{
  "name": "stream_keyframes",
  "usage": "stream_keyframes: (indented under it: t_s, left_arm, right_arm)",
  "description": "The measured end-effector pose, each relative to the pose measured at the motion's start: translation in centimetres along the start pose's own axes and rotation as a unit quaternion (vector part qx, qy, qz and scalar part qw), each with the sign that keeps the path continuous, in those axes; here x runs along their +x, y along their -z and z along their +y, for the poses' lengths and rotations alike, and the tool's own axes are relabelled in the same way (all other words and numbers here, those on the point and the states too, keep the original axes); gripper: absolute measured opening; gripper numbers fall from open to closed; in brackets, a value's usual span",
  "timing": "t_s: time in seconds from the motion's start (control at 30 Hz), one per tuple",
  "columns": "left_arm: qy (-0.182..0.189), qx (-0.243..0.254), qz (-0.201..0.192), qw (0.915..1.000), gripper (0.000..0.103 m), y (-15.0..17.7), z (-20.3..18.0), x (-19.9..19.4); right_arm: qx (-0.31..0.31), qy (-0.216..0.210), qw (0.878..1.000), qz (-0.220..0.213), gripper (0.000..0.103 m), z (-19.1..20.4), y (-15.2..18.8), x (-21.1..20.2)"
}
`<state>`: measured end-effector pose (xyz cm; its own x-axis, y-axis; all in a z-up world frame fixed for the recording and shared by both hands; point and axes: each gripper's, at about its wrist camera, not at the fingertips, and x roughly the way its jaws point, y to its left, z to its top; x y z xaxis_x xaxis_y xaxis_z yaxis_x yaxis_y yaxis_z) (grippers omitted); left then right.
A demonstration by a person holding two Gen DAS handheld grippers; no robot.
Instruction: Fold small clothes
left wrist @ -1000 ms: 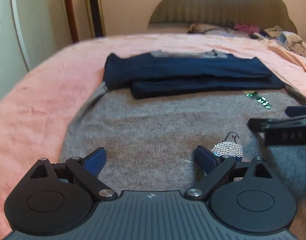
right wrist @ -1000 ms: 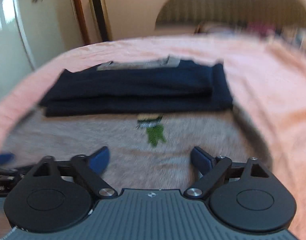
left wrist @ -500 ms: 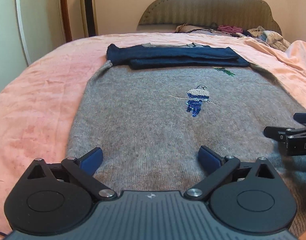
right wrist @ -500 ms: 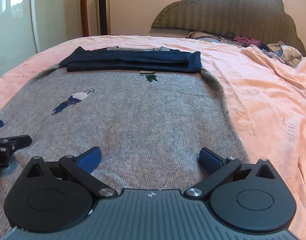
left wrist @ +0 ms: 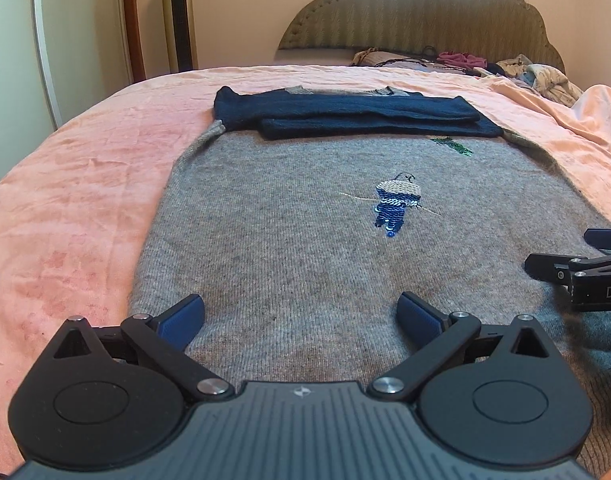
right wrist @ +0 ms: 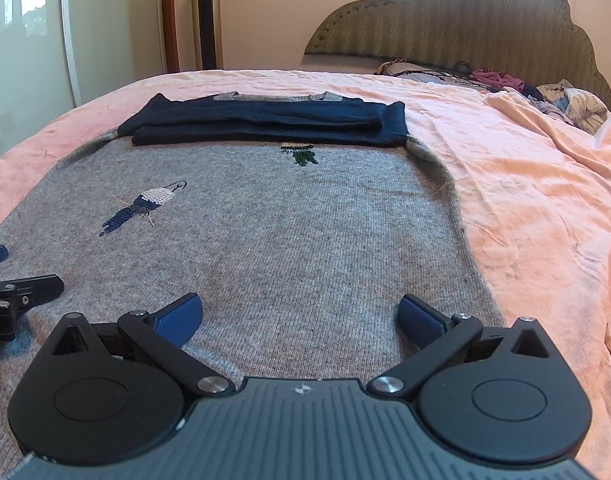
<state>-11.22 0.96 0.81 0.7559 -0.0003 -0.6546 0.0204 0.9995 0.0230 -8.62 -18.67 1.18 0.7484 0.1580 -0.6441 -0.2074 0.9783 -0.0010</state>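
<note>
You're holding both grippers, left gripper (left wrist: 301,316) and right gripper (right wrist: 301,316), spread wide and empty. They're sitting lower over the grey sweater (left wrist: 305,248) hem than a second ago, nearer you.

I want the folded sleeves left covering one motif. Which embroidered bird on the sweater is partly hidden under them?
The green bird on the grey sweater: navy sleeves cover its top. The blue-and-white bird lies fully exposed.

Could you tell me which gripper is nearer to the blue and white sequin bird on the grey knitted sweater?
Left. The left gripper sits almost directly below the blue and white sequin bird on the grey knitted sweater; the right gripper is off to the bird's right, near the sweater's right edge.
</note>
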Motion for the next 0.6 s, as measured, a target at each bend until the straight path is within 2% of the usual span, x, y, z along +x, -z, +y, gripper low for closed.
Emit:
stream_keyframes:
  t_s: [0.6]
  left_arm:
    - [-0.001, 0.0, 0.0, 1.0, 0.103, 0.06, -0.09, -0.04]
  right_arm:
    - [0.0, 0.0, 1.0, 0.0, 0.103, 0.0, -0.03, 0.03]
